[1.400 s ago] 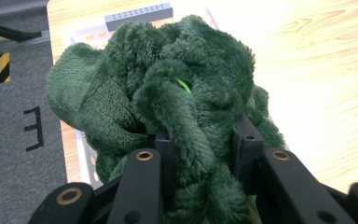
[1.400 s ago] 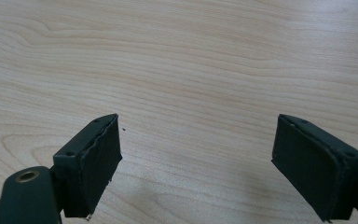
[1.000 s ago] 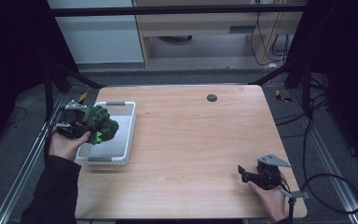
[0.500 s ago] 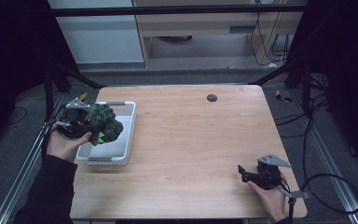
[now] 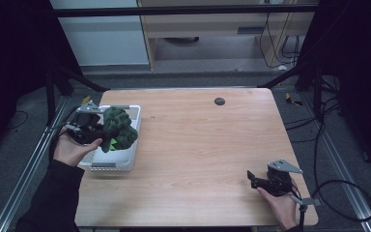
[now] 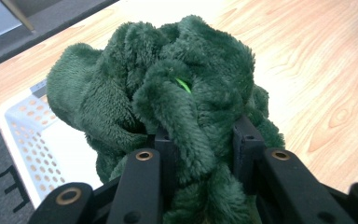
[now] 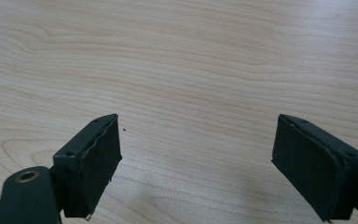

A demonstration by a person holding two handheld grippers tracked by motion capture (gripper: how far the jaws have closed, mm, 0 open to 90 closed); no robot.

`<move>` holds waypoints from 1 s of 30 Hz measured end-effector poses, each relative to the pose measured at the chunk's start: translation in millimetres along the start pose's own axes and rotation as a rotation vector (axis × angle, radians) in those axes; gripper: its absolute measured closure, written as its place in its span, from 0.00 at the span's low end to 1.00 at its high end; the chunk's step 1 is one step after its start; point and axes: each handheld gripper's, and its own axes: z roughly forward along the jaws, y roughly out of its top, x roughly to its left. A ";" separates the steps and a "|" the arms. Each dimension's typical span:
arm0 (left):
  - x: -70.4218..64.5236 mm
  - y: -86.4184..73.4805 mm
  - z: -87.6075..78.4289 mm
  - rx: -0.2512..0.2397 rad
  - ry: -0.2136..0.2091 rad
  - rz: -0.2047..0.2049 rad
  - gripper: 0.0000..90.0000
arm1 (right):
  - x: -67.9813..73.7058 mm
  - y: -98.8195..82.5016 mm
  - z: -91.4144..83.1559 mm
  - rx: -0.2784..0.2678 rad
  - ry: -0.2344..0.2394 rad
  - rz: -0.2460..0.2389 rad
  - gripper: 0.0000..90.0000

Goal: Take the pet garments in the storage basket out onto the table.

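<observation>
High view: one green plush toy [image 5: 118, 128], one white basket [image 5: 125, 162].

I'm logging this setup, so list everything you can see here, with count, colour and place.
plush toy: one, dark green, clamped in the left gripper above the basket's right part.
basket: one, white, perforated, at the table's left edge.
table: one, light wood.
small round disc: one, dark, near the table's far edge.
left gripper: one, black, shut on the plush toy.
right gripper: one, black, jaws open, nothing between them, above the table's near right corner.
hands: two, left hand and right hand, each holding a gripper.
</observation>
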 end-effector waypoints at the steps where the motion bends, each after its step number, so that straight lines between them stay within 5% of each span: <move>1: -1.3 1.2 0.8 0.002 -0.006 0.005 0.77 | 0.0 0.0 -0.1 0.000 0.000 0.000 0.17; 30: -53.0 32.8 31.0 0.088 -0.155 0.228 0.76 | -1.4 0.4 -2.0 -0.025 -0.025 -0.010 0.16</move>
